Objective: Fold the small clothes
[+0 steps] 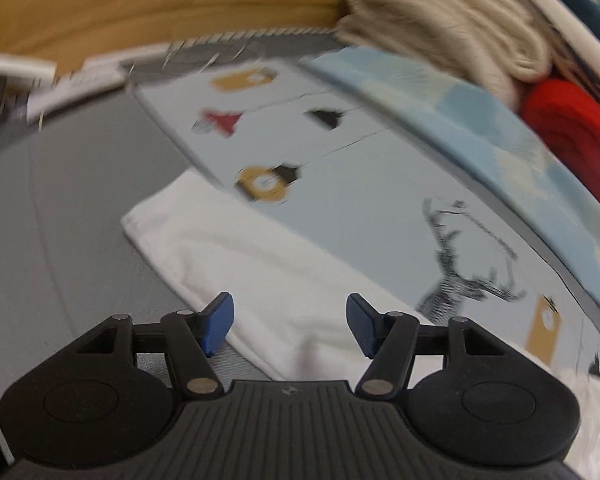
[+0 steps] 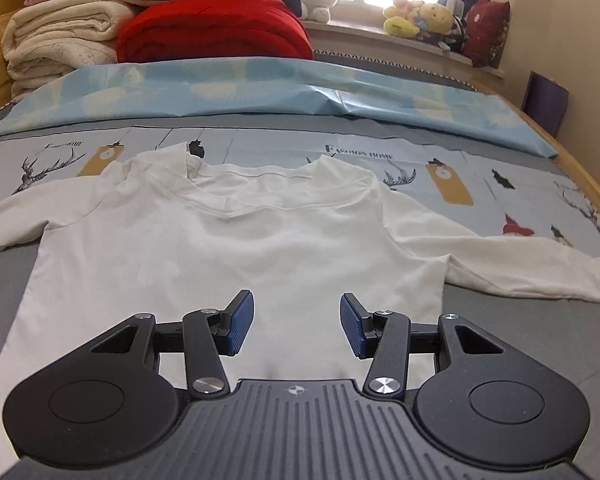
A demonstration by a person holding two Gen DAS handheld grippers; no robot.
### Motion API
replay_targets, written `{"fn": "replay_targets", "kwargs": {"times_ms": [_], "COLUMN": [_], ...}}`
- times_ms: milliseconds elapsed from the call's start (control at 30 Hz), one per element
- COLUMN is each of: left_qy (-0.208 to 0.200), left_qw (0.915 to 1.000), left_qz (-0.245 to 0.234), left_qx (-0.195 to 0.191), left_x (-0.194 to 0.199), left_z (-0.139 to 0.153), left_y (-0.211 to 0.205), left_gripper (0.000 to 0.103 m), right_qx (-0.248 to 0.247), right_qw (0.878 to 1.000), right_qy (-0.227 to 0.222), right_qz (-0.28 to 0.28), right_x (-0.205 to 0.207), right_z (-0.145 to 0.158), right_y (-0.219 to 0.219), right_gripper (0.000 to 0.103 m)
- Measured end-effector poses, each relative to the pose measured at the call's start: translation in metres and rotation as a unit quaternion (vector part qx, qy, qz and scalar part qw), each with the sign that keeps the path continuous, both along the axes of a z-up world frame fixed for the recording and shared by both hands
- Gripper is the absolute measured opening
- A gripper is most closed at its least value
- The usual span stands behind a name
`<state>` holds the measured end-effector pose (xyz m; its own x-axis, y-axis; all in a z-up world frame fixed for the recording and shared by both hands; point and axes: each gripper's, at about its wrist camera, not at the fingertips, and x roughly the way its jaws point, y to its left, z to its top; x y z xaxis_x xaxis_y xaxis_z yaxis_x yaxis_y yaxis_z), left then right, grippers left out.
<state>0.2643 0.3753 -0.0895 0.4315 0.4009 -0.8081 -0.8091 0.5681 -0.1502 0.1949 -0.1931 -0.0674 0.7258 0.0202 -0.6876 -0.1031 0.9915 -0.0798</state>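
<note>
Flanking white shirt [image 2: 236, 256]: grey bed [image 2: 500, 320] w/ bare margins both sides.

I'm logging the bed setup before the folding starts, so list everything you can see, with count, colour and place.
shirt: one, white, long-sleeved, spread flat on the bed, sleeves out to both sides.
printed sheet: one, pale blue-grey with deer and lantern prints, under the shirt.
light blue cloth: one, blue with pale patches, lying across the bed beyond the shirt.
red blanket: one, folded, at the far end of the bed.
cream blankets: a folded stack, left of the red one.
plush toys: several, yellow and mixed colours, on the window ledge.
left gripper: black, blue pads, open over a sleeve.
right gripper: black, blue pads, open over the shirt's body.
</note>
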Motion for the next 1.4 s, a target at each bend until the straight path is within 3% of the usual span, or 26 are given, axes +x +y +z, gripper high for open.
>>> {"fn": "replay_targets", "kwargs": {"times_ms": [200, 300, 367, 400, 433, 533, 633, 767, 900, 1067, 1133, 1300, 1400], "left_qy": [0.015, 0.004, -0.007, -0.008, -0.011, -0.026, -0.052, -0.1, -0.12, -0.113, -0.106, -0.088, -0.077], "left_qw": [0.9914, 0.9914, 0.9926, 0.9926, 0.992, 0.9919, 0.9959, 0.9937, 0.9888, 0.9852, 0.9834, 0.9762, 0.9676], "left_qz": [0.061, 0.066, 0.053, 0.053, 0.056, 0.062, 0.029, -0.016, -0.056, -0.106, -0.126, -0.193, -0.239], "left_qx": [-0.115, -0.113, -0.109, -0.109, -0.113, -0.108, -0.069, -0.048, -0.07, -0.074, -0.076, -0.045, -0.029], "left_x": [-0.007, -0.009, -0.008, -0.009, -0.011, -0.014, -0.007, 0.006, 0.022, 0.045, 0.055, 0.077, 0.092], "left_z": [-0.046, -0.05, -0.049, -0.05, -0.051, -0.044, -0.016, 0.024, 0.047, 0.058, 0.058, 0.057, 0.054], "left_y": [0.038, 0.039, 0.038, 0.04, 0.041, 0.04, 0.023, -0.007, -0.041, -0.09, -0.109, -0.172, -0.22], "left_gripper": [0.068, 0.064, 0.036, 0.009, 0.006, 0.006, 0.005, 0.005, 0.005, 0.005, 0.005, 0.005, 0.005], "right_qx": [-0.024, -0.037, -0.037, -0.038, -0.039, -0.039, -0.039, -0.029, -0.027, 0.009, 0.019, 0.026, 0.036], "right_qw": [0.999, 0.999, 0.999, 0.999, 0.999, 0.999, 0.999, 1.0, 1.0, 1.0, 0.999, 0.998, 0.999], "right_qy": [-0.007, -0.009, -0.008, -0.007, -0.005, -0.005, -0.008, -0.011, -0.008, -0.01, -0.016, -0.03, 0.025], "right_qz": [0.032, 0.039, 0.038, 0.037, 0.036, 0.033, 0.028, 0.002, -0.015, 0.012, 0.026, 0.045, 0.004], "right_x": [0.0, 0.0, 0.0, 0.001, 0.001, 0.0, 0.0, 0.009, 0.034, 0.07, 0.082, 0.091, 0.101], "right_z": [0.005, 0.008, 0.01, 0.01, 0.011, 0.013, 0.017, 0.025, 0.03, 0.036, 0.037, 0.025, 0.006], "right_y": [0.025, 0.031, 0.032, 0.032, 0.033, 0.033, 0.032, 0.029, 0.041, 0.058, 0.061, 0.047, 0.03], "right_gripper": [0.05, 0.05, 0.05, 0.05, 0.05, 0.05, 0.05, 0.05, 0.046, 0.032, 0.017, 0.015, 0.015]}}
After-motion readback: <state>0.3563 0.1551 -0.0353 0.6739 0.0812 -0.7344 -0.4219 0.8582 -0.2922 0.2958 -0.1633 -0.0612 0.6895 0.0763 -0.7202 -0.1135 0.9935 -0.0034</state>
